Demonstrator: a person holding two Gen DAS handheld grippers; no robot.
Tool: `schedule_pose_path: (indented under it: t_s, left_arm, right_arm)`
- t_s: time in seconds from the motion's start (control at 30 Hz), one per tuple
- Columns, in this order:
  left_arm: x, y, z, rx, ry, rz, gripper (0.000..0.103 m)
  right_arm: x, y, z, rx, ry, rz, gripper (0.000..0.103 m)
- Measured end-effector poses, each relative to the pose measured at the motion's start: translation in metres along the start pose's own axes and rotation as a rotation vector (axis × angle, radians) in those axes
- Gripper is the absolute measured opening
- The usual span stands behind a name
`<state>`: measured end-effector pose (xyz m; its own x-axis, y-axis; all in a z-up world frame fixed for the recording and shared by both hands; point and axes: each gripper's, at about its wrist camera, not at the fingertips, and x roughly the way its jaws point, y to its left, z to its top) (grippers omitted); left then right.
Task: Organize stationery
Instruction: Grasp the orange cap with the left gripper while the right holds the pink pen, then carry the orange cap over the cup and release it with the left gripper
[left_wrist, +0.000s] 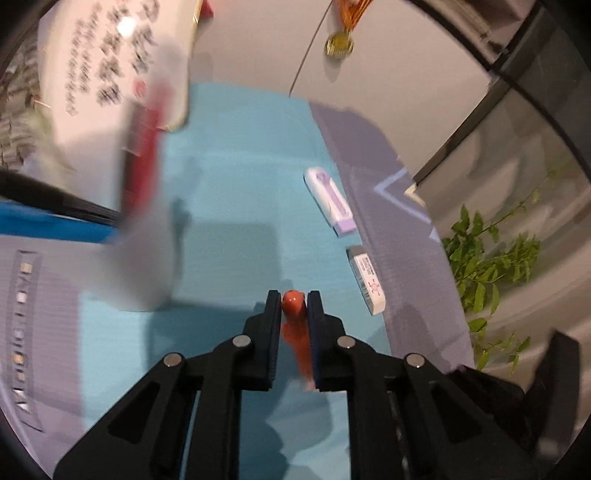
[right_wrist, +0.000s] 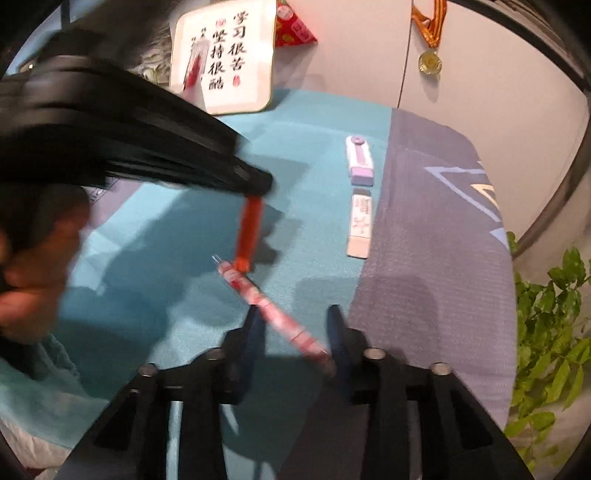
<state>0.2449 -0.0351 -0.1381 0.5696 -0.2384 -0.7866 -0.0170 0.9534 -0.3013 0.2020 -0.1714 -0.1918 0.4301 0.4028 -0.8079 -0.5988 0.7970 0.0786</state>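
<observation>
While the blue mat (right_wrist: 314, 122) covers the middle of the counter (right_wrist: 424, 229), a calligraphy board (right_wrist: 225, 55) leans at its far edge, below a medal (right_wrist: 430, 62) on the wall. The left hand-held gripper (left_wrist: 294, 301) is clamped on an orange marker (left_wrist: 293, 306); in the right wrist view the marker hangs from its fingers, lower end just over the mat. The right hand-held gripper (right_wrist: 293, 314) stands partly apart, its fingers (right_wrist: 336, 321) either side of a pink pen (right_wrist: 273, 306) lying slantwise on the mat; whether the pads touch it I cannot tell. Near the mat's right edge lie a purple-and-white case (right_wrist: 359, 158) and, just nearer, a white eraser (right_wrist: 360, 225).
</observation>
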Motion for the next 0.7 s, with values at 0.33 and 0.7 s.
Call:
schedule_pose_path:
  t_s: [0.33,0.7]
  left_arm:
    - [-0.033,0.017,-0.037,0.124,-0.007,-0.034,0.011]
    - [-0.032,-0.012,-0.055,0.331,-0.017,-0.016,0.011]
  right_arm:
    - [-0.008,-0.017,-0.002,0.191,0.054,-0.030,0.012]
    - [0.000,-0.021,0.009,0.223,0.116,-0.015,0.015]
